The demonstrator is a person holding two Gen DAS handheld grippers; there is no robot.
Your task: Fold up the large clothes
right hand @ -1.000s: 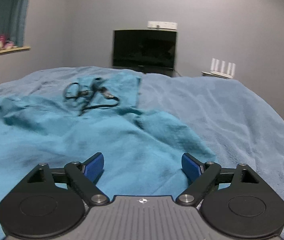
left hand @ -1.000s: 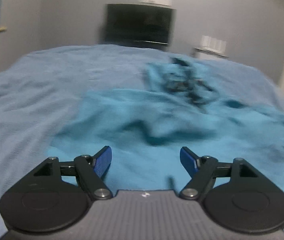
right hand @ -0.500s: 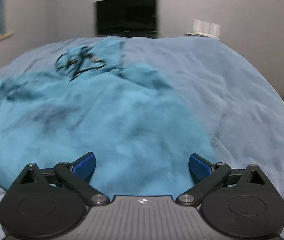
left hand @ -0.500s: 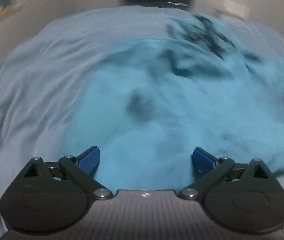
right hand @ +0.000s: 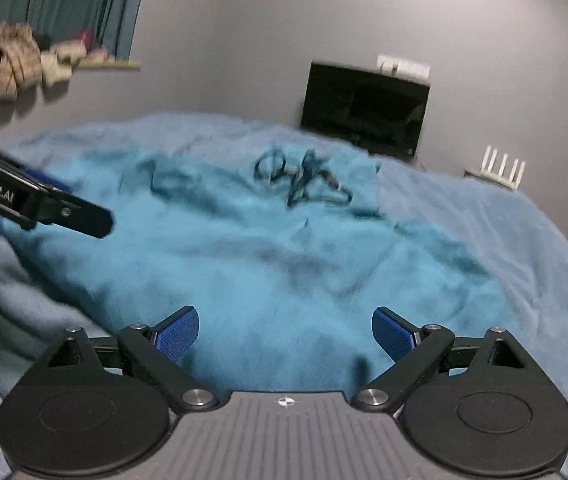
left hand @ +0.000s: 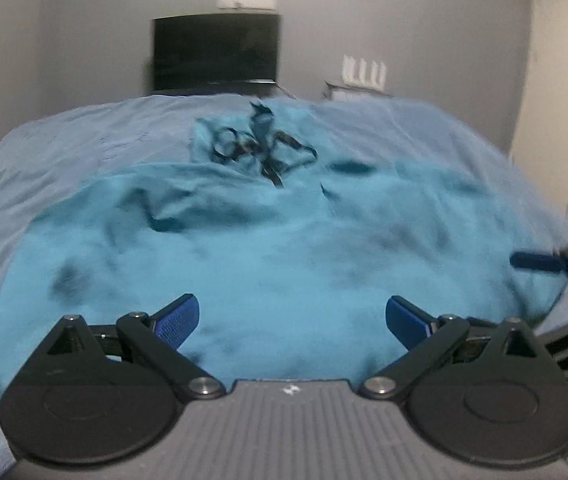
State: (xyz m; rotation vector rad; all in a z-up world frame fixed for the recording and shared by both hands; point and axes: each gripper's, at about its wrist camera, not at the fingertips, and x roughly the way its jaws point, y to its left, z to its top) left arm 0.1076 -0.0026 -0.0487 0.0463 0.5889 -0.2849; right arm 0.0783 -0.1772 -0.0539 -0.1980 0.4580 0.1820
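We hold the left gripper (left hand: 292, 320) over the near edge of the large bright turquoise fleece garment (left hand: 284, 248), which lies rumpled across the pale blue bedspread (left hand: 63, 140). Its blue-padded jaws stand spread wide, with nothing pinched between them; the garment's near hem shows just beyond and below the fingertips. Whether the pads touch the cloth we cannot tell, as the picture is blurred.

The right gripper (right hand: 284, 330) is likewise spread apart and empty, poised above the same garment's near edge, towards its right half. A tangle of dark cords (left hand: 261, 146) sits on the garment's far end, well apart from both tongs. Behind the bed stands a black flat screen (left hand: 215, 52) against the grey wall.

Compared with a second ago, the left jaws have just been opening wider, and the right jaws have opened a little as well, neither with cloth between them. Both views have shifted sideways: each gripper now appears at the edge of the other's picture, and the garment looks more spread out in front of us.
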